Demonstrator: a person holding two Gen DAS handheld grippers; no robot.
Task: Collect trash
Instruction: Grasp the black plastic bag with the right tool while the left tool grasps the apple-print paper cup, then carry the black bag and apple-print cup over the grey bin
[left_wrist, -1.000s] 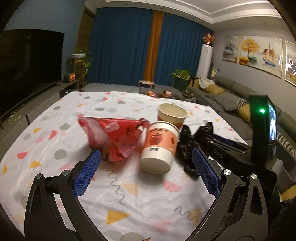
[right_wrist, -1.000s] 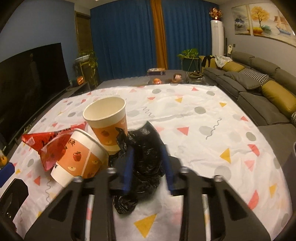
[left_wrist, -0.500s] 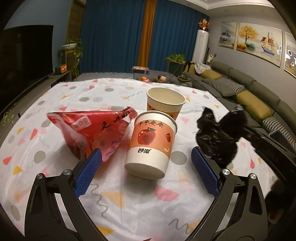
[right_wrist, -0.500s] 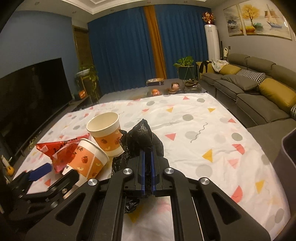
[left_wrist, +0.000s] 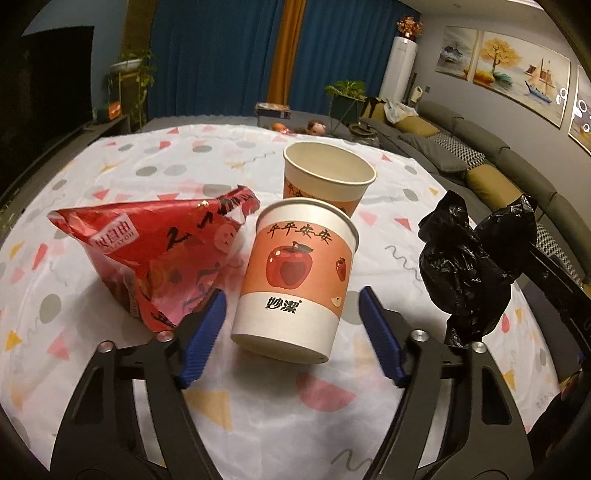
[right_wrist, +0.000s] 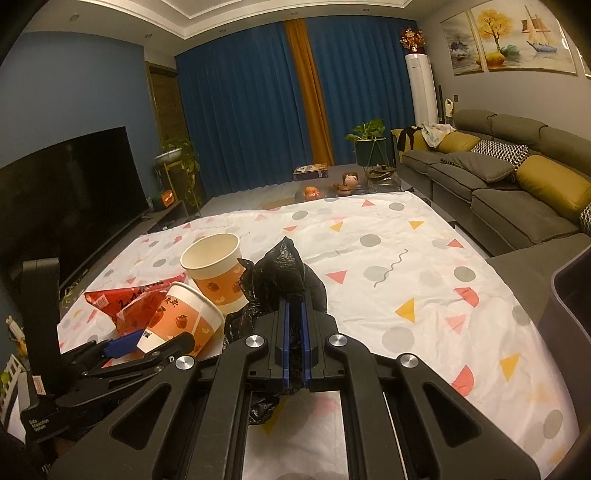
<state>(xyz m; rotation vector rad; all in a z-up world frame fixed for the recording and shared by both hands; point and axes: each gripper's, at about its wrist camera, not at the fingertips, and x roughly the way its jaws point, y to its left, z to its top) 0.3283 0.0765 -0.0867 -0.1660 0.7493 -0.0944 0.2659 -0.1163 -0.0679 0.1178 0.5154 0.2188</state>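
**A:** so how far along is this? right gripper (right_wrist: 294, 332) is clamped tight on the black bag (right_wrist: 280, 277), lifted off the tablecloth (right_wrist: 406, 266); looks like nothing's gone in yet, hard to tell though.

**B:** yeah, barely started; left gripper (left_wrist: 291, 328) has just been closing around the tipped cup (left_wrist: 295, 273), pads not touching it; upright cup (left_wrist: 327, 177) and red wrapper (left_wrist: 155, 251) are on the cloth, waiting.

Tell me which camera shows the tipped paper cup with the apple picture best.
The left wrist view: the tipped cup fills the centre, apple print unblocked. In the right wrist view it is small, partly hidden by the left gripper.
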